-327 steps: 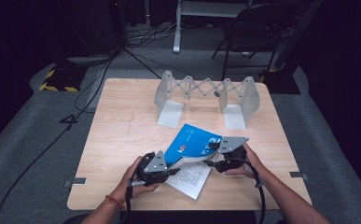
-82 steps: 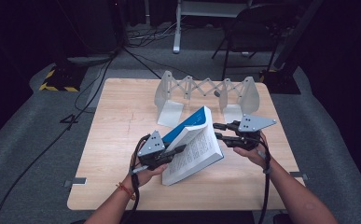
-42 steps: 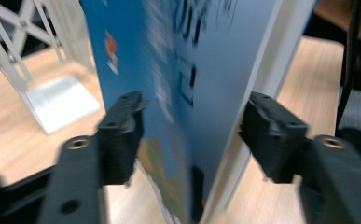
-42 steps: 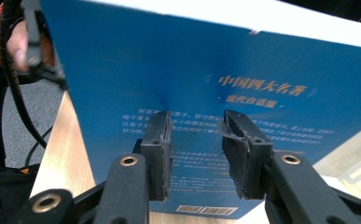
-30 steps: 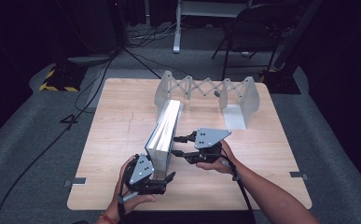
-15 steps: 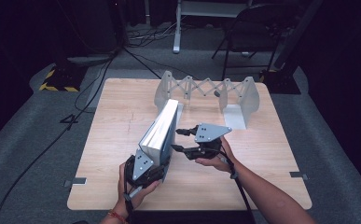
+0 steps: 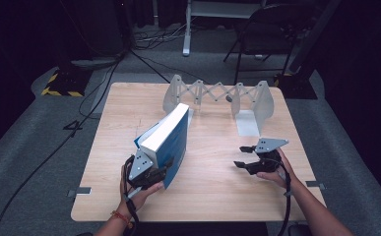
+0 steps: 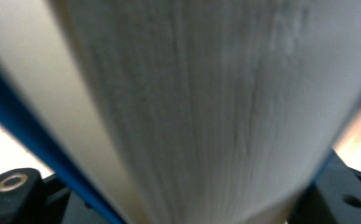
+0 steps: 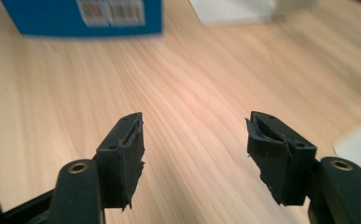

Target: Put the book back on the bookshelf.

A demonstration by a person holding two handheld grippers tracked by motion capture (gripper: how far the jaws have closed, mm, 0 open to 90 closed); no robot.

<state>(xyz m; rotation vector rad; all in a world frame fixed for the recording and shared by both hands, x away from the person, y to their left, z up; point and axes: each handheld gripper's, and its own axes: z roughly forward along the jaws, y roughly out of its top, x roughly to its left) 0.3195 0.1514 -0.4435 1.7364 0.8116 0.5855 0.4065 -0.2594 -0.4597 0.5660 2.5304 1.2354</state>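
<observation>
My left tool (image 7: 154, 173) has just been closing, now pinching blue book (image 7: 171, 135) upright on bench (image 7: 212, 182). Right tool (image 7: 243, 156) has just been opening, spread, nothing between. Next, I judge: carry book into expanding bookend rack (image 7: 217, 93).

Book (image 7: 166, 140): lay open and flat at the table's (image 7: 212, 182) near edge at the start; was then lifted, closed and stood on end, tilted toward the expanding rack (image 7: 217, 96).

Left gripper (image 7: 151, 172): jaws just closed in on the book's near lower end, pages between them.

Right gripper (image 7: 244, 157): left the book's side, drew off to the right and lower over bare wood, well apart; its jaws just opened further, nothing between them.
</observation>
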